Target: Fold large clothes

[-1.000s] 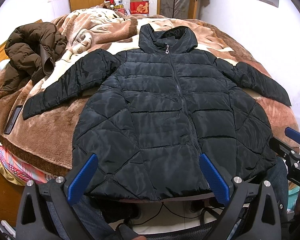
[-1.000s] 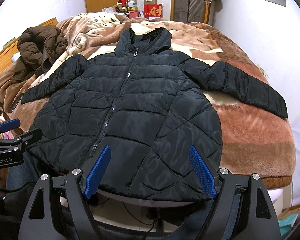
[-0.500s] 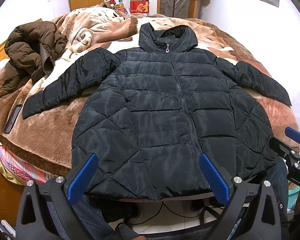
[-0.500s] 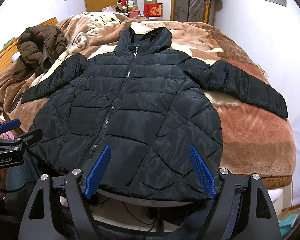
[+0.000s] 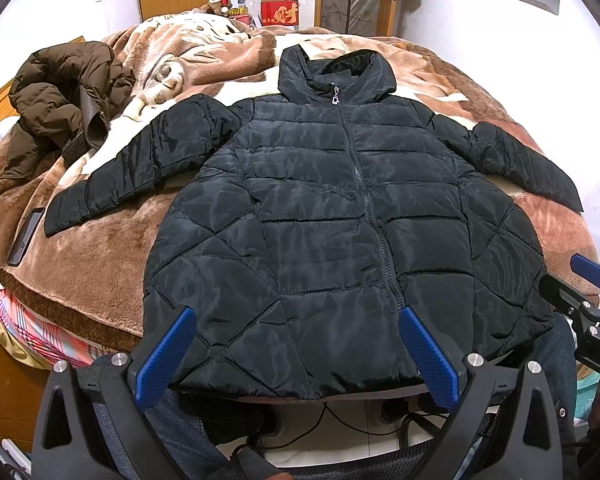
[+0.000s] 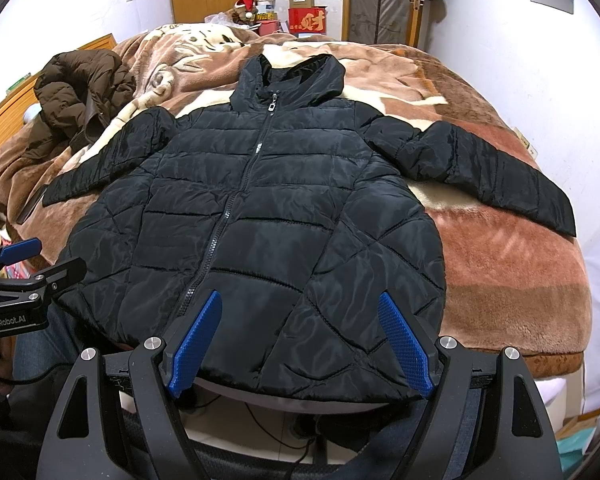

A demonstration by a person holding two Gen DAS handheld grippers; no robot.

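Black jacket (image 5: 340, 216) lies flat, zipped, sleeves out; folding hasn't begun. Both my grippers (image 5: 296, 354) (image 6: 300, 340) hover spread and empty, so I'd take a sleeve (image 6: 488, 172) next.

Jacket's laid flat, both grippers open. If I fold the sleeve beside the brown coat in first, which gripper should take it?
Left, probably. The left gripper hangs open over the hem on that side of the black jacket, nearer the sleeve that points toward the brown coat. The right gripper would have to cross the jacket.
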